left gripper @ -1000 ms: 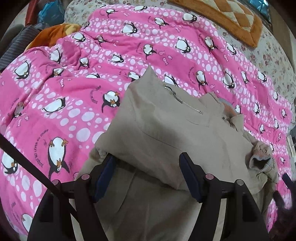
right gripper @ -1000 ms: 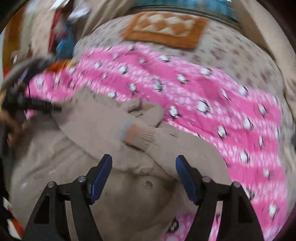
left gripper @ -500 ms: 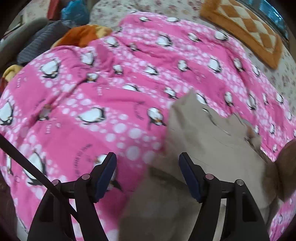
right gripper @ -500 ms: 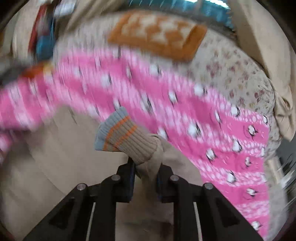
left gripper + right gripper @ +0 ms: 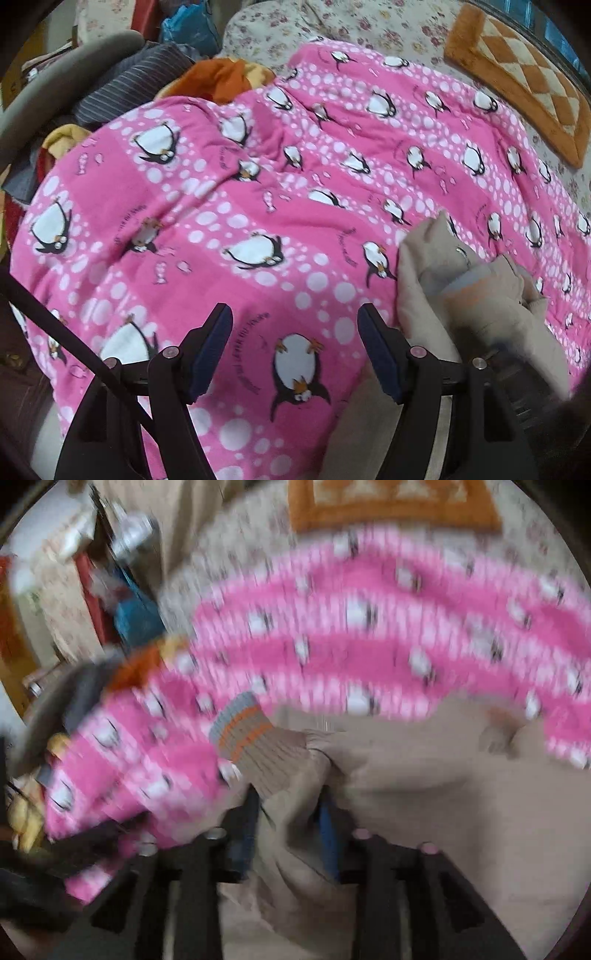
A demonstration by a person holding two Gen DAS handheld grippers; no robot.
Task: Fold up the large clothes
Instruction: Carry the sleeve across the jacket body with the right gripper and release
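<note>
The right gripper (image 5: 288, 830) is clamped on the sleeve of the beige jacket (image 5: 443, 812), its jaws pressed together on bunched cloth just behind the ribbed cuff (image 5: 255, 742), which sticks out past the fingertips with its grey and orange bands showing. The right wrist view is heavily smeared, so the exact bite on the fabric is hard to read. The rest of the jacket lies spread to the right of that gripper on the pink penguin blanket (image 5: 369, 657) that covers the bed. The left gripper (image 5: 295, 347) hangs with its jaws wide apart and nothing between them, over bare pink penguin blanket (image 5: 221, 221); the beige jacket (image 5: 424, 295) sits just beside its right finger, rumpled, with a zip pull visible near its top edge. Beyond the blanket are a floral sheet (image 5: 332, 22), an orange checked mat (image 5: 524, 74) and a pile of other clothes (image 5: 147, 81) at the bed's far left. The likeliest trouble is that the sleeve slips: the hold looks to be on a thin fold near the cuff, and a quick sweep could pull it free or drag the whole jacket sideways across the soft blanket, undoing whatever shape it has. With the left gripper holding nothing down, the body of the jacket seems free to slide or bunch. The blanket itself could also wrinkle up under the moving cloth and leave the fold crooked.
</note>
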